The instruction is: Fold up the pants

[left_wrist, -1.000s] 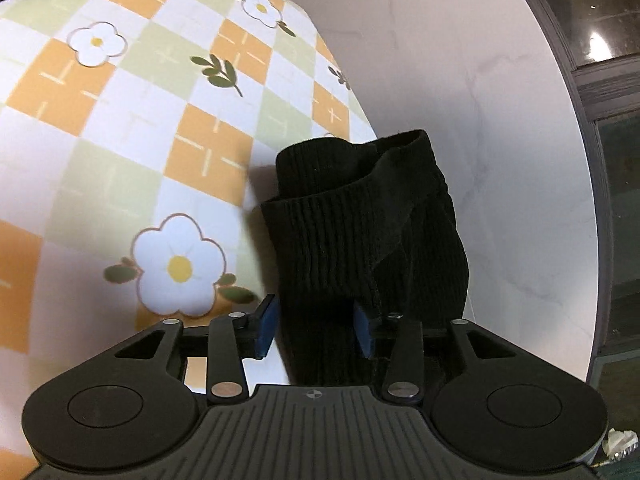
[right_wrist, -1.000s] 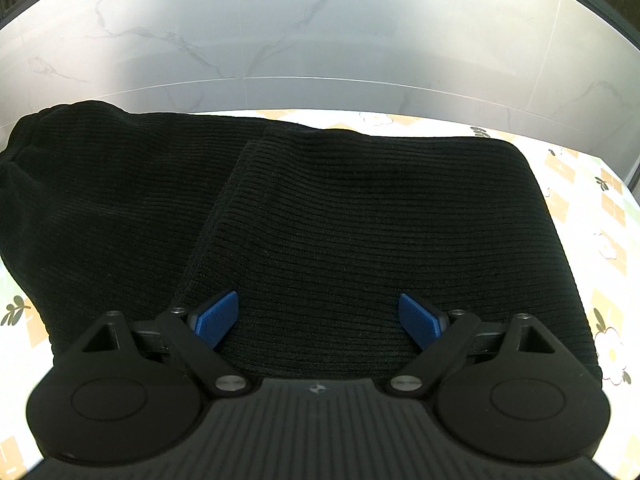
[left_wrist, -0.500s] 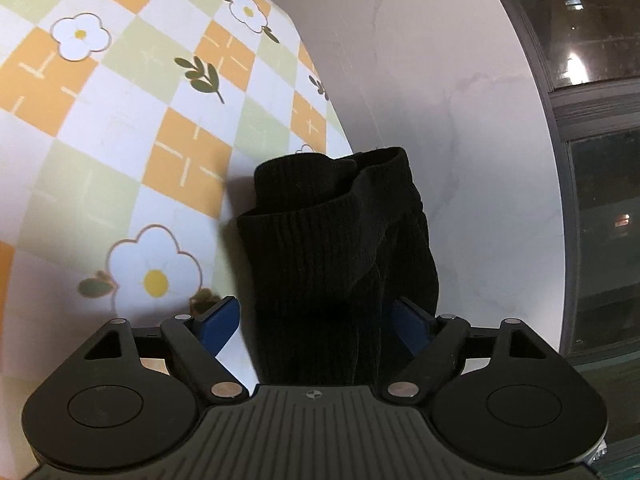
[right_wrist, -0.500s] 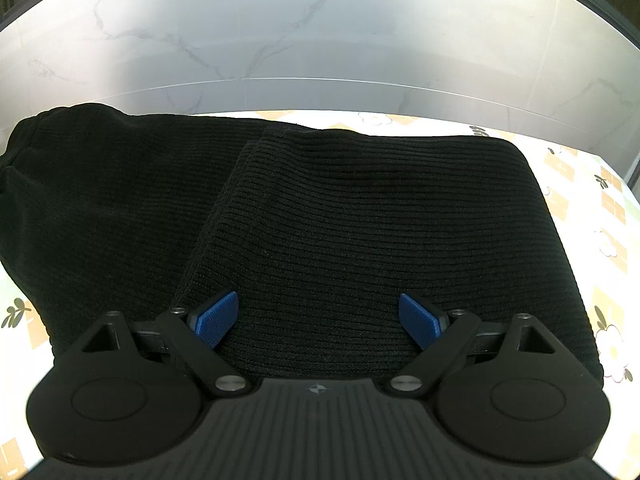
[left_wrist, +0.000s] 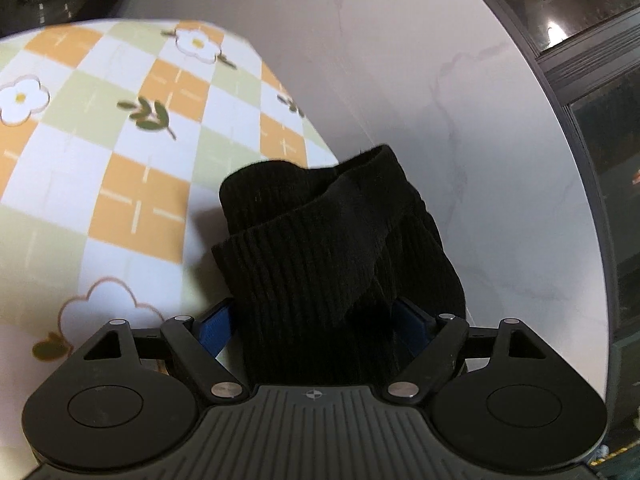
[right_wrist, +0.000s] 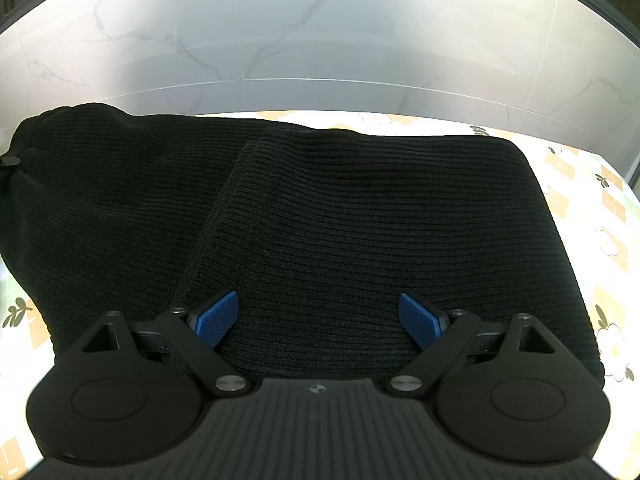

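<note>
In the left wrist view, the left tongs stand wide apart with a bunched end of the black ribbed knit pants lying between the blue pads; the cloth fills most of the gap, but the pads do not squeeze it. That end rests near the edge of the table covered by a checked orange, green and white flowered cloth, beside a white marble-patterned wall. In the right wrist view, the right tongs are likewise spread, hovering over the pants, which lie folded in overlapping layers on the table, nothing gripped.
</note>
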A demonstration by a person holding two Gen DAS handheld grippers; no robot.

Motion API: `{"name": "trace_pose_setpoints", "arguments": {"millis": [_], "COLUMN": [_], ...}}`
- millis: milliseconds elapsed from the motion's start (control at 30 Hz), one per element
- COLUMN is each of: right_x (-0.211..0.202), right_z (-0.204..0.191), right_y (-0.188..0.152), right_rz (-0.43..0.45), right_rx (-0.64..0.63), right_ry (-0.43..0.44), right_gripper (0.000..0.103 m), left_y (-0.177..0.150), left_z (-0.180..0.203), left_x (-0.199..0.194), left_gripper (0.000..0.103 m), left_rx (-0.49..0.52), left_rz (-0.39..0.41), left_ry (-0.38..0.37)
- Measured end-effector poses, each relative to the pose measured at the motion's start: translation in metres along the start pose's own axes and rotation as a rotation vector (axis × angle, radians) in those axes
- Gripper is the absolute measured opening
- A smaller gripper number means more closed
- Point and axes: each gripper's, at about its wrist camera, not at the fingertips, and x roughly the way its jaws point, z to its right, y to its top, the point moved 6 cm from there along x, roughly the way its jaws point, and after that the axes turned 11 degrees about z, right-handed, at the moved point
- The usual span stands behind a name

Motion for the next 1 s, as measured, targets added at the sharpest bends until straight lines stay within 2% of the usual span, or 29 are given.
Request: {"name": "trace_pose_setpoints", "arguments": {"millis": [67, 100, 133, 167, 233, 367, 433, 500, 700, 767, 867, 1000], "right_x": [0.0, -0.001, -0.001, -0.001, -0.001, -0.003, -0.006, -0.011, -0.02, -0.017, -0.019, -0.031], "right_z": [0.0, -0.001, -0.001, -0.001, -0.001, -0.002, -0.007, -0.015, -0.053, -0.072, -0.109, -0.126], "right_y": [0.0, 0.0, 0.0, 0.001, 0.002, 0.008, 0.012, 0.016, 0.035, 0.033, 0.02, 0.007], "right_rz": [0.0, -0.001, -0.004, -0.007, -0.017, -0.063, -0.087, -0.093, -0.037, -0.044, -0.079, -0.08], "right_rx": [0.0, 0.001, 0.001, 0.004, 0.003, -0.009, -0.021, -0.047, -0.1, -0.14, -0.227, -0.298], "right_ry": [0.001, 0.0, 0.001, 0.0, 0.001, 0.028, 0.058, 0.086, 0.186, 0.224, 0.327, 0.359], "right_gripper": [0.089, 0.089, 0.089, 0.089, 0.089, 0.088, 0.081, 0.08, 0.08, 0.08, 0.08, 0.079], "left_y": [0.0, 0.0, 0.0, 0.0, 0.003, 0.011, 0.018, 0.027, 0.053, 0.06, 0.065, 0.068], "left_z": [0.004, 0.006, 0.006, 0.005, 0.004, 0.008, 0.005, -0.003, -0.044, -0.058, -0.07, -0.07], "left_x": [0.003, 0.004, 0.006, 0.009, 0.004, -0.018, -0.033, -0.05, -0.107, -0.125, -0.144, -0.154], "left_gripper": [0.08, 0.071, 0.039, 0.035, 0.031, 0.029, 0.029, 0.029, 0.029, 0.029, 0.03, 0.03], "left_rx": [0.017, 0.041, 0.075, 0.091, 0.083, 0.122, 0.112, 0.107, 0.103, 0.111, 0.113, 0.12], "left_rz": [0.021, 0.024, 0.012, -0.001, 0.001, 0.022, 0.041, 0.063, 0.144, 0.169, 0.19, 0.21], "left_ry": [0.027, 0.057, 0.097, 0.11, 0.092, 0.071, 0.076, 0.098, 0.194, 0.233, 0.266, 0.282]}}
